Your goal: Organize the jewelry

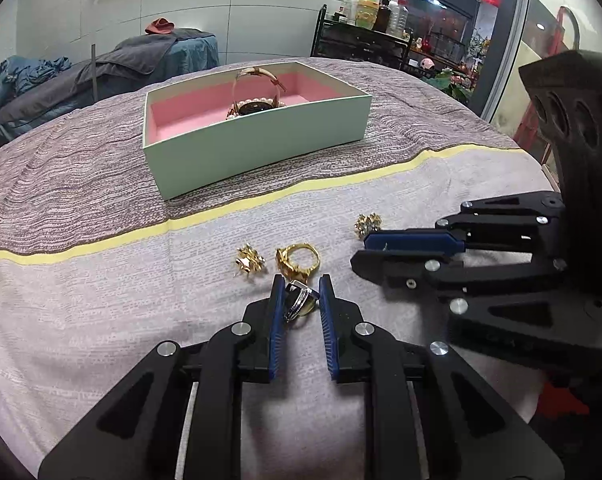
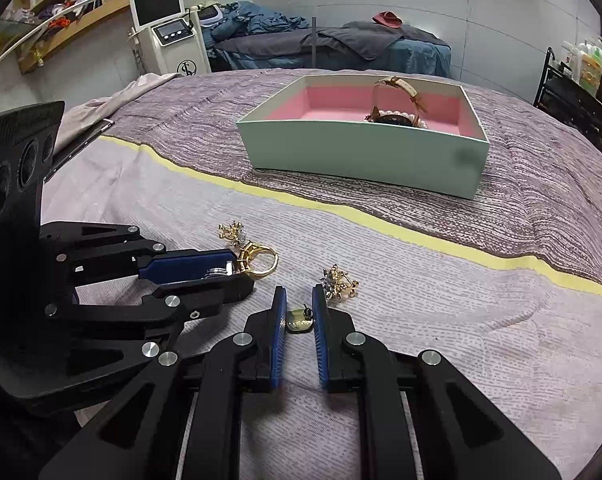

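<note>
My left gripper (image 1: 301, 292) is shut on a silver and dark ring (image 1: 299, 300) that lies on the bedspread; from the right wrist view this left gripper (image 2: 237, 274) pinches the same ring (image 2: 217, 272). A gold ring (image 1: 297, 260) lies just beyond it, a gold star earring (image 1: 249, 261) to its left. My right gripper (image 2: 299, 304) is shut on a small square gold earring (image 2: 299, 319). Another flower earring (image 2: 339, 282) rests just past its right finger. The mint box (image 1: 261, 148) with pink lining holds a watch (image 1: 257, 106) and pearls.
The box (image 2: 361, 156) stands beyond a yellow stripe (image 1: 221, 216) across the bedspread. My right gripper (image 1: 361, 252) lies close to the right of the left one, beside a gold earring (image 1: 368, 224). A rack with bottles (image 1: 365, 8) and a massage bed (image 2: 341, 44) stand behind.
</note>
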`<state>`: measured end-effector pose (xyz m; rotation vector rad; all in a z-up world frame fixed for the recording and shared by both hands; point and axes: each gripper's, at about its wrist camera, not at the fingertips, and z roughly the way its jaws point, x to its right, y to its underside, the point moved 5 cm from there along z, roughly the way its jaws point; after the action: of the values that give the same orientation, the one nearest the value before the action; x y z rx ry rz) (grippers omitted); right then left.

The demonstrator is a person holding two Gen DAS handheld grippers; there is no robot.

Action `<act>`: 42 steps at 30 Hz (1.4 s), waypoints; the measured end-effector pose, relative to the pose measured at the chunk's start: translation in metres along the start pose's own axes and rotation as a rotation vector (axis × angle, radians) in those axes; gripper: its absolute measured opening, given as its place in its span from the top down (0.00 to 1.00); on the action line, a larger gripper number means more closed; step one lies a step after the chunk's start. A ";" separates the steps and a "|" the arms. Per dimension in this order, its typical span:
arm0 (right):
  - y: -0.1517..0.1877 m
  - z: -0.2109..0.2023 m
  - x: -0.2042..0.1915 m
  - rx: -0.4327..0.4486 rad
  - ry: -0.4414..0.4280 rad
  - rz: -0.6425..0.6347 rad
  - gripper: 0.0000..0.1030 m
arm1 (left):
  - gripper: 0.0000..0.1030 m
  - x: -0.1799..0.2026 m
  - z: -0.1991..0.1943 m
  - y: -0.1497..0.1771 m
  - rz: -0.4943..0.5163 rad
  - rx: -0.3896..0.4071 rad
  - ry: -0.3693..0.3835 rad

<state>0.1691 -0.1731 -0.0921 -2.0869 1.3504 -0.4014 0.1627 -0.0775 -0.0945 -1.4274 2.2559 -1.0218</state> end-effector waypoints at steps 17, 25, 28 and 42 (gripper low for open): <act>0.000 -0.011 0.000 0.030 0.003 0.004 0.88 | 0.84 -0.005 -0.035 0.002 -0.022 0.063 0.012; -0.009 -0.026 -0.005 0.076 -0.006 -0.017 0.88 | 0.84 -0.015 -0.055 -0.015 -0.019 0.121 -0.007; -0.013 -0.031 -0.006 0.089 -0.004 -0.025 0.88 | 0.84 -0.020 -0.059 -0.020 -0.014 0.133 -0.026; -0.037 -0.041 -0.004 0.131 0.016 -0.065 0.88 | 0.83 -0.028 -0.048 -0.046 0.001 0.141 -0.019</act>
<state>0.1712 -0.1720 -0.0373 -2.0272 1.2339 -0.5211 0.1795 -0.0454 -0.0327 -1.3709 2.1253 -1.1380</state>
